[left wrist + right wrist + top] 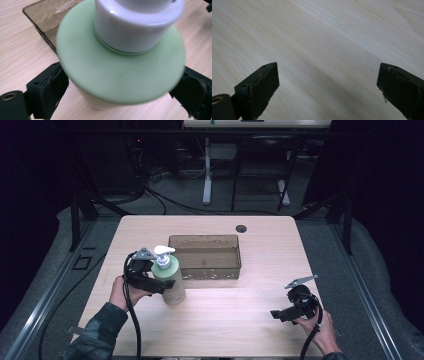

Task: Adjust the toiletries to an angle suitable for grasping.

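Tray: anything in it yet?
Empty, it seems. The tray shows bare floor in the high view; the bottle stands outside it, gripped by the left tongs.

The pump bottle [169,279] stands on the table [240,330] at its left side, just in front of the left front corner of the tray [205,256], which sits near the table's middle toward the back. The left gripper [156,284] is at the bottle's left, its jaws on either side of the bottle. The right gripper [280,314] is over the table's front right, well apart from bottle and tray.
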Tool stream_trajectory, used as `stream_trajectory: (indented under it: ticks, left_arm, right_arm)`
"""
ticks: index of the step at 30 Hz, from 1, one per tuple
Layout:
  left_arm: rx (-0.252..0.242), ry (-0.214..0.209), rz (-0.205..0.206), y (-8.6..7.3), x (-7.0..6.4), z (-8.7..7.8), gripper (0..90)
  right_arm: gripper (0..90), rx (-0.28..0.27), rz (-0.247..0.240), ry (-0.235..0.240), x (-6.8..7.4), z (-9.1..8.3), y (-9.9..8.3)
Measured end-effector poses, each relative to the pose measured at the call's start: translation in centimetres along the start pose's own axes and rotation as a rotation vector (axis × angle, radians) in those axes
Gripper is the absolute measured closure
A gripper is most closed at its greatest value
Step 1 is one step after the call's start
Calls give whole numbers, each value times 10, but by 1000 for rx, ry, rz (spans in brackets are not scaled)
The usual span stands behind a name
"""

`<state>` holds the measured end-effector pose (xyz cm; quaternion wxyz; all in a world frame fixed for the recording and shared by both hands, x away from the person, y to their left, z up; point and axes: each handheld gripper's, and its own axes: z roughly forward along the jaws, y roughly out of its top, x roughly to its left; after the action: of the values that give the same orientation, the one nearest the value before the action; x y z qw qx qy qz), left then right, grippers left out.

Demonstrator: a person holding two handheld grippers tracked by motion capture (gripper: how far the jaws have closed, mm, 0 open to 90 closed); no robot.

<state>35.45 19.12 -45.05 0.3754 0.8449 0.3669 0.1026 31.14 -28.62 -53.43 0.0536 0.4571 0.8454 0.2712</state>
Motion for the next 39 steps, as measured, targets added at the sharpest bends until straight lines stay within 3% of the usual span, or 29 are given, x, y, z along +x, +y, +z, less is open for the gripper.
stream_trajectory:
  ticks: [3, 5, 8, 14, 24, 39]
  left_arm:
    - [1, -18, 16, 2, 1, -5, 7]
    - [7, -36, 25, 4, 3, -10, 1]
    - [3, -60, 28, 8, 7, -17, 0]
    - [27, -55, 88, 26, 8, -33, 0]
    - [88, -42, 153, 49, 9, -38, 1]
    - [142, -53, 199, 72, 6, -43, 1]
  right_arm:
    - [37, 4, -3, 7, 0, 0, 0]
    - [39, 2, 2, 35, -1, 0, 0]
    - [39, 0, -8, 40, -2, 0, 0]
    - [42, 10, -11, 40, -3, -1, 0]
    - [51, 14, -12, 47, -1, -2, 1]
    - [70, 29, -25, 49, -1, -1, 1]
